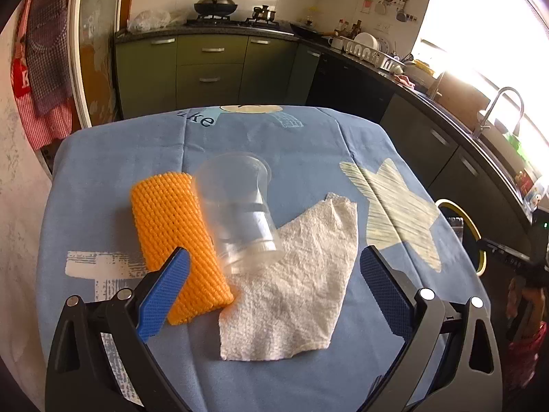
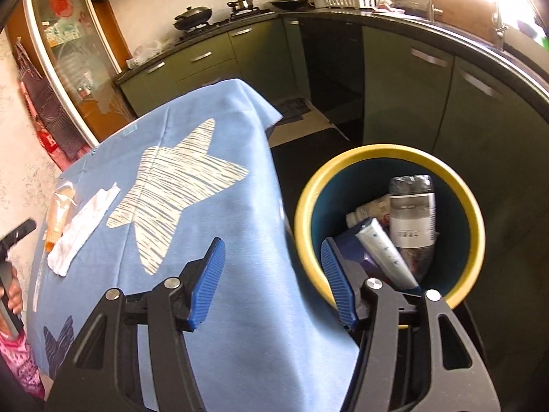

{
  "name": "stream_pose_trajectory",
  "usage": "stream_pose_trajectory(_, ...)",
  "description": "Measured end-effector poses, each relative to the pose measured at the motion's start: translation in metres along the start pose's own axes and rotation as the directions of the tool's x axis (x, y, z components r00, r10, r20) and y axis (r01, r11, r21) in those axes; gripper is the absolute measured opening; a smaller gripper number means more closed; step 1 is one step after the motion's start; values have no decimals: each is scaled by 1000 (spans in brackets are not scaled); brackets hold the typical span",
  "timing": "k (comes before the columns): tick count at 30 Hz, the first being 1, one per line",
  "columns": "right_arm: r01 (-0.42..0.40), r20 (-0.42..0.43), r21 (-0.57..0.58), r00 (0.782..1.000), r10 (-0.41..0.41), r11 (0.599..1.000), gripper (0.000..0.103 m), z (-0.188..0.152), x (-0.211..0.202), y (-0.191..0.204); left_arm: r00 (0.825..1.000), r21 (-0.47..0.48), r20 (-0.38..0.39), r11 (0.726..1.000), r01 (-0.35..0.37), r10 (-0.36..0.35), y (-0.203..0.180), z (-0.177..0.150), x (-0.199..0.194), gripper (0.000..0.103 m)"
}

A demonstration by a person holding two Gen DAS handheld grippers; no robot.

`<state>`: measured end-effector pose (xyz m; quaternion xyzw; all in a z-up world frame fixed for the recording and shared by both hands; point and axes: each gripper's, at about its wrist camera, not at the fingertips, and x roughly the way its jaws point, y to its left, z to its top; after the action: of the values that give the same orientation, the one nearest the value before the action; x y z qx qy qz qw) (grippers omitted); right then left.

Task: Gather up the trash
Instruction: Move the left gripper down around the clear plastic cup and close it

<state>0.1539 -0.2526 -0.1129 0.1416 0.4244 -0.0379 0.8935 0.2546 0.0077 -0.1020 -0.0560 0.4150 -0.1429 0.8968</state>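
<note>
The right gripper (image 2: 274, 279) is open and empty beside the bin (image 2: 475, 213). The left gripper (image 1: 274, 286), also open, should next grab the maybe-rolling cup (image 1: 240, 209) just ahead.

Strong daylight pours in from the window (image 1: 487, 27) on the right, blown out to white glare. It throws a sunny patch across the blue cloth (image 1: 308, 158). The clear cup (image 1: 236, 206) looks smeared with motion blur. Cabinets (image 2: 394, 79) sit in shade, and the fisheye bends every edge, corners going black.
</note>
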Motion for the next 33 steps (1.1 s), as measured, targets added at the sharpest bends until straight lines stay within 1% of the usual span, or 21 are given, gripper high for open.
stream_pose_trajectory(5,-29,-4,-8,1000,29,1000,57,-3,8,1,996,-69,-87,998,-8,2,5,29,19,96)
stream_pose_trajectory(6,-40,-7,-9,999,40,999,57,-4,9,1,993,-83,-117,997,-4,-5,7,34,25,95)
stream_pose_trajectory(7,-48,-10,-10,999,48,999,58,-4,11,1,991,-94,-133,996,-7,-6,9,37,29,92)
stream_pose_trajectory(8,-54,-11,-10,998,54,998,58,-4,12,0,989,-105,-148,994,-12,-4,11,40,34,92)
stream_pose_trajectory(11,-68,-11,-10,998,68,998,58,-5,15,-1,981,-125,-194,992,3,-28,13,46,48,90)
stream_pose_trajectory(13,-75,-11,-9,997,75,997,58,-4,17,-1,976,-128,-217,992,-4,-24,12,48,57,89)
stream_pose_trajectory(16,-85,-13,-12,996,85,996,58,-4,18,-1,972,-100,-237,995,-31,6,7,52,67,89)
stream_pose_trajectory(20,-94,-14,-15,995,94,995,59,-4,19,-1,962,-73,-271,995,-67,45,0,57,83,89)
stream_pose_trajectory(23,-100,-17,-19,995,99,995,59,-4,19,0,958,-42,-278,995,-91,75,-4,60,93,89)
stream_pose_trajectory(27,-99,-19,-22,995,98,995,59,-4,20,-1,951,13,-292,995,-102,101,-9,60,101,88)
stream_pose_trajectory(31,-101,-24,-22,995,100,995,59,-3,22,-1,939,46,-324,994,-102,112,-9,56,106,75)
stream_pose_trajectory(33,-106,-28,-23,994,105,994,59,-3,24,0,933,57,-340,993,-106,120,-7,54,110,72)
